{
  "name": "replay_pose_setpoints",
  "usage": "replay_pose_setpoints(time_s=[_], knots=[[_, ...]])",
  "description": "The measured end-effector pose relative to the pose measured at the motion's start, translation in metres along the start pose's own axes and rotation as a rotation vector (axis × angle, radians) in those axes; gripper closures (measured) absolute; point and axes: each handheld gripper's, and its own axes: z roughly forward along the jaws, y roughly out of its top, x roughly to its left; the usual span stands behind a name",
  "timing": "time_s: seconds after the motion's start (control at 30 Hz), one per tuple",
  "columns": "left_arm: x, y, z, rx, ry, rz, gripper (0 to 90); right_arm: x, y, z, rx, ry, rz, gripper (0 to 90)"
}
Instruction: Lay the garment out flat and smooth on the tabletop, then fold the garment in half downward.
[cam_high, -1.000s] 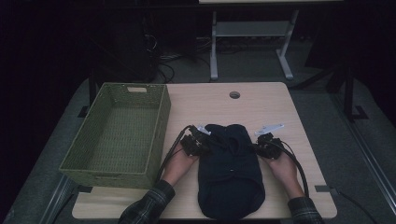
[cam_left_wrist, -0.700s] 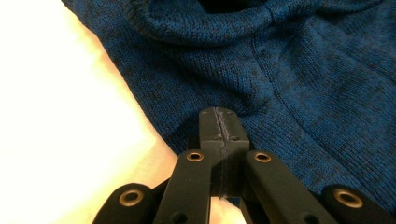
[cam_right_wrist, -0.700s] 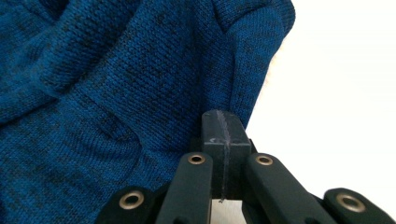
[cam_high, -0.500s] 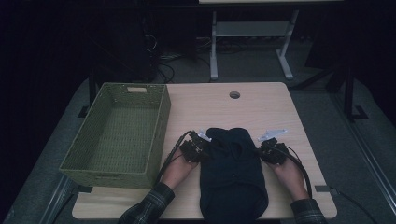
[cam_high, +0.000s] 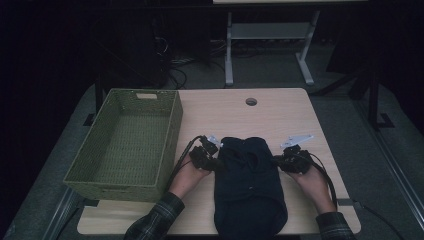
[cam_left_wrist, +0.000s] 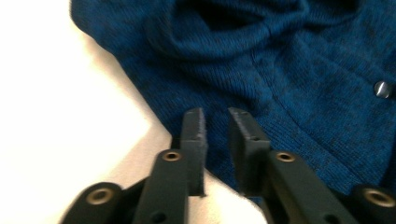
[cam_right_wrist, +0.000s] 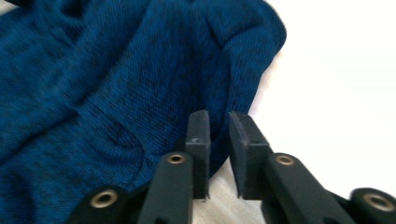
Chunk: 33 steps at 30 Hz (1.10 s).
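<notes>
Jaws of the left gripper (cam_left_wrist: 215, 116) and right gripper (cam_right_wrist: 218, 119) have just been opening; each stands slightly parted with nothing gripped, at opposite side edges of the blue knitted cardigan (cam_high: 248, 185) lying on the table (cam_high: 280, 112) beside the green basket (cam_high: 125, 145).

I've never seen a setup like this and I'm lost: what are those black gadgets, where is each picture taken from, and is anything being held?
No robot here: a person at a table holds a hand-held gripper in each hand. The high view looks down from above: left gripper, right gripper, one at each side of a dark blue knitted garment lying flat. An empty green woven basket stands to the left. The other two pictures come from cameras riding on each gripper, looking along its two black jaws. In both, the left gripper and the right gripper have jaws slightly apart; they have just been opening, with no cloth pinched between them. So nothing is held.
</notes>
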Motion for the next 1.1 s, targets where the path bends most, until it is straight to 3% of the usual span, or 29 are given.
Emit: replay_pose_setpoints(time_s=[0.2,0.33,0.5,0.7,0.8,0.97,1.1], knots=[[0.005,0.008,-0.014,-0.043,0.027,-0.004,63.3,-0.008,0.003,-0.004,-0.018,0.015,0.04,60.3],[0.013,0.017,-0.02,-0.062,0.046,-0.016,56.6,-0.013,0.012,-0.005,-0.031,0.004,0.023,58.5],[0.026,0.029,-0.021,-0.087,0.066,-0.039,55.2,-0.021,0.026,-0.002,-0.03,0.015,0.029,57.6],[0.043,0.04,-0.013,-0.115,0.091,-0.07,55.1,-0.03,0.044,0.004,-0.05,0.024,0.029,57.0],[0.049,0.046,-0.004,-0.094,0.089,-0.074,54.8,-0.036,0.053,0.009,-0.065,0.035,0.038,56.8],[0.056,0.051,0.011,-0.107,0.077,-0.088,54.0,-0.042,0.064,0.021,-0.072,0.037,0.038,56.4],[0.061,0.052,0.024,-0.076,0.061,-0.086,53.0,-0.045,0.068,0.028,-0.081,0.035,0.032,56.3]])
